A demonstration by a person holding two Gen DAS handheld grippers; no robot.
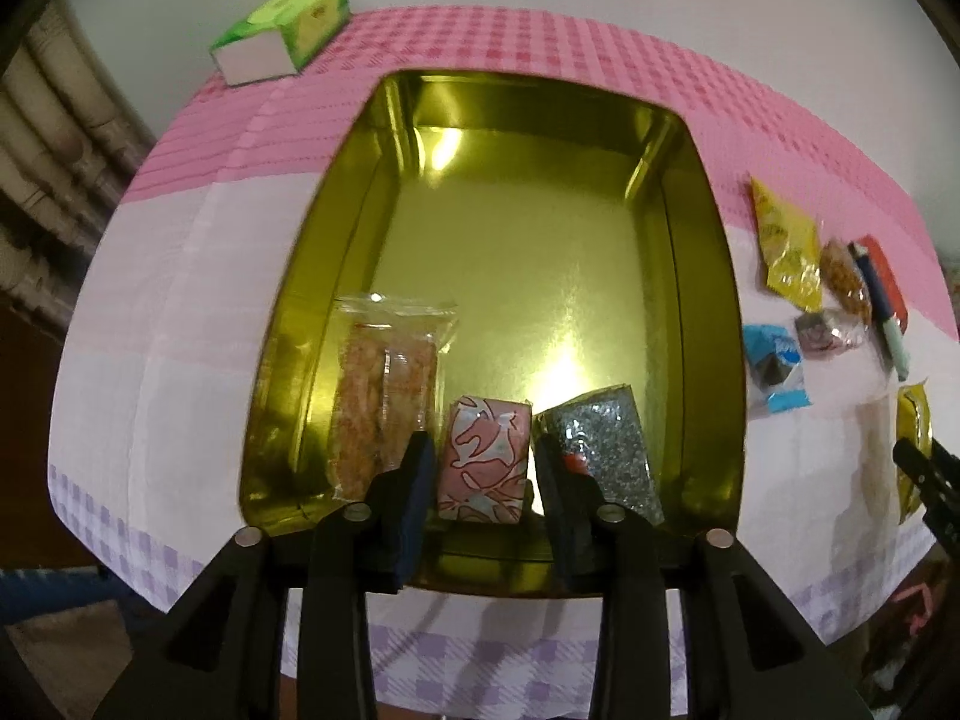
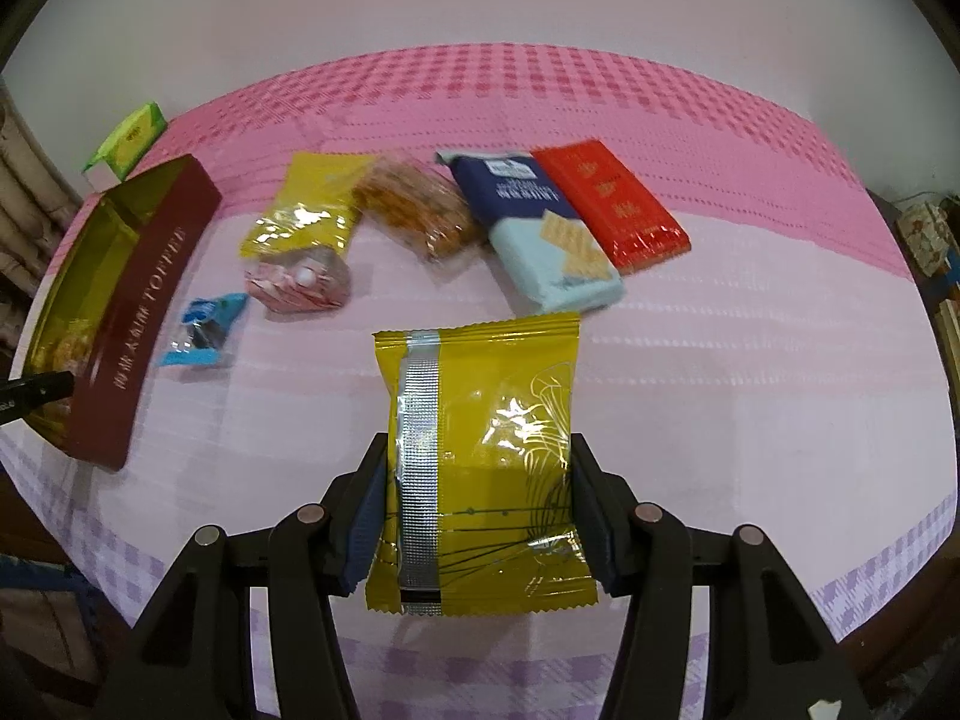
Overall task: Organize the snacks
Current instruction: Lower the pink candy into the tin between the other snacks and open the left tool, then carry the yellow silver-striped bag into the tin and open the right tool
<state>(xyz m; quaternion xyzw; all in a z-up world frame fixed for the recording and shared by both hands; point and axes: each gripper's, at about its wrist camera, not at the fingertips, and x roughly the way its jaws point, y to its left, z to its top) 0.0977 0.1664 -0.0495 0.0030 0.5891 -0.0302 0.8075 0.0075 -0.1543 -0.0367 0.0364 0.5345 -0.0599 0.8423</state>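
Glossy yellow foil snack packet (image 2: 480,456), crimped ends, long axis toward 12 o'clock, pinched by right gripper (image 2: 477,516). Left gripper (image 1: 483,480) parted, loosely straddling pink patterned wrapped block (image 1: 483,459) in gold metal tin (image 1: 708,276).

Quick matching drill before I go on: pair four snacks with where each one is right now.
Things:
1. pink patterned packet
2. yellow foil pouch with silver seam
3. flat red packet
4. clear-wrapped orange bar

Places:
A. on the tablecloth beside the navy-and-pale-blue cracker pack
B. in the gold tin, between the left claw fingers
C. in the right claw
D. in the gold tin, left side

Pairs: 1-B, 2-C, 3-A, 4-D
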